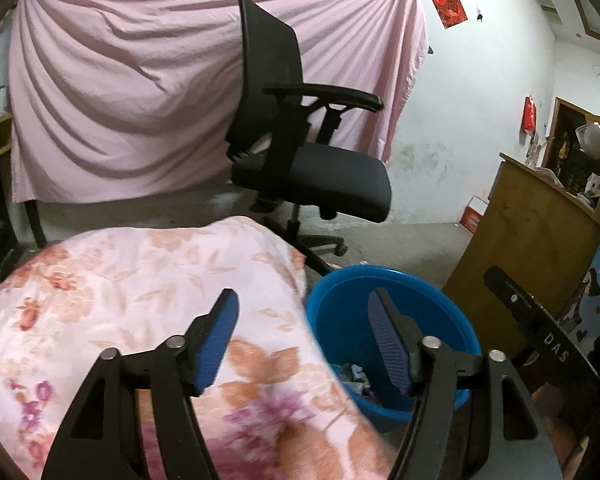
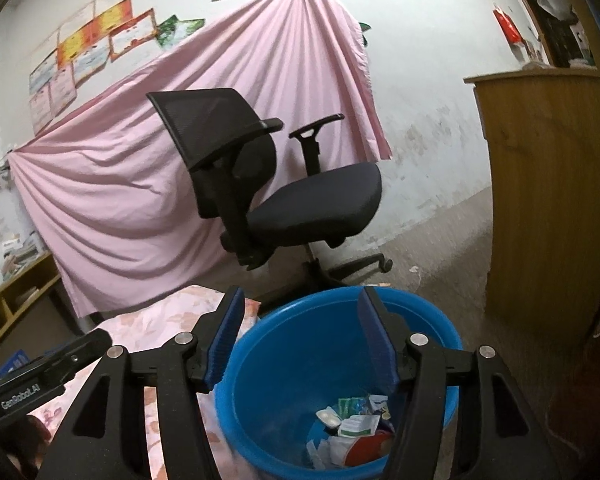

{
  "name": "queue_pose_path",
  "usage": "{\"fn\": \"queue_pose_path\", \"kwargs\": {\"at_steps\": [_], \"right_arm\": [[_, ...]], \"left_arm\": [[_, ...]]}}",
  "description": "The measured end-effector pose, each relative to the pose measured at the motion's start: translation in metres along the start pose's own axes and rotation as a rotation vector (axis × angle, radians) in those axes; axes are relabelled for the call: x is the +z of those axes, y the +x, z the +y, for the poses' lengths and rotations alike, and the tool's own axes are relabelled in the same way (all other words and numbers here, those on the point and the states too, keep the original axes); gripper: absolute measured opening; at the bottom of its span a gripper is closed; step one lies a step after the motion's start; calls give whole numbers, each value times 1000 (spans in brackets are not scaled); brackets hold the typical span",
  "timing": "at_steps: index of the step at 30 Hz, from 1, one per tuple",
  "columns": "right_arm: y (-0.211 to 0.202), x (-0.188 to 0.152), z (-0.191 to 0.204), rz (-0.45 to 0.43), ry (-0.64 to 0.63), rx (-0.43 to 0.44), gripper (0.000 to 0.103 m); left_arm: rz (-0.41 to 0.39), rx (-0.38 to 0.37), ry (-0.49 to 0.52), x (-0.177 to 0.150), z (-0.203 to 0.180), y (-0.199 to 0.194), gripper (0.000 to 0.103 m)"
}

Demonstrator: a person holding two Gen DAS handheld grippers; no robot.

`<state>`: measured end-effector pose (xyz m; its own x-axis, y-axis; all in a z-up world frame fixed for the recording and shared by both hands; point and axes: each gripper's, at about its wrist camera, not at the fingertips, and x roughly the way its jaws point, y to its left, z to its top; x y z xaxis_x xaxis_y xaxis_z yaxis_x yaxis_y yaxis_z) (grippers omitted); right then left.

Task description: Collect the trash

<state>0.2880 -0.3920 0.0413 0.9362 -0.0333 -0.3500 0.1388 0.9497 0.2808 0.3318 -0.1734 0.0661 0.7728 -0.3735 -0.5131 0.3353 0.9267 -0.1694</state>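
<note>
Left wrist view: the left tongs are hanging spread and empty over the floral pink cloth and the rim of the round blue plastic bucket.

Right wrist view: the right tongs are hovering spread and empty above the bucket, where crumpled wrappers and paper trash are lying at the bottom. A black mesh office chair is standing behind.
</note>
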Motion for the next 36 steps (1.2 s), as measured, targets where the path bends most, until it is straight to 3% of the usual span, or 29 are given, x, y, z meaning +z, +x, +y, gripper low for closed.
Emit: {"fn": "queue_pose_path", "kwargs": {"at_steps": [7,10,13,15,19,28,36], "right_arm": [[-16,-2,24,-38,-40,19,72],[-25,-3,34,-57,-51,25,79],[-35,-5,45,-80,-62,30,86],[-42,-9,51,-100,-66,32,91],[-58,-16,60,-140,-62,55,102],[-112,-36,74,-240,-98,83,103],[-161,-64,89,-274,-179,116,103]], "left_arm": [[-46,41,-37,-6,27,-39,67],[-76,61,-56,-9,37,-58,82],[-119,69,-73,-11,47,-77,86],[-142,82,-83,-14,53,-90,94],[-209,116,-95,-25,65,-121,98],[-259,173,-116,-58,82,-171,101],[-282,221,-111,-97,83,-216,101]]}}
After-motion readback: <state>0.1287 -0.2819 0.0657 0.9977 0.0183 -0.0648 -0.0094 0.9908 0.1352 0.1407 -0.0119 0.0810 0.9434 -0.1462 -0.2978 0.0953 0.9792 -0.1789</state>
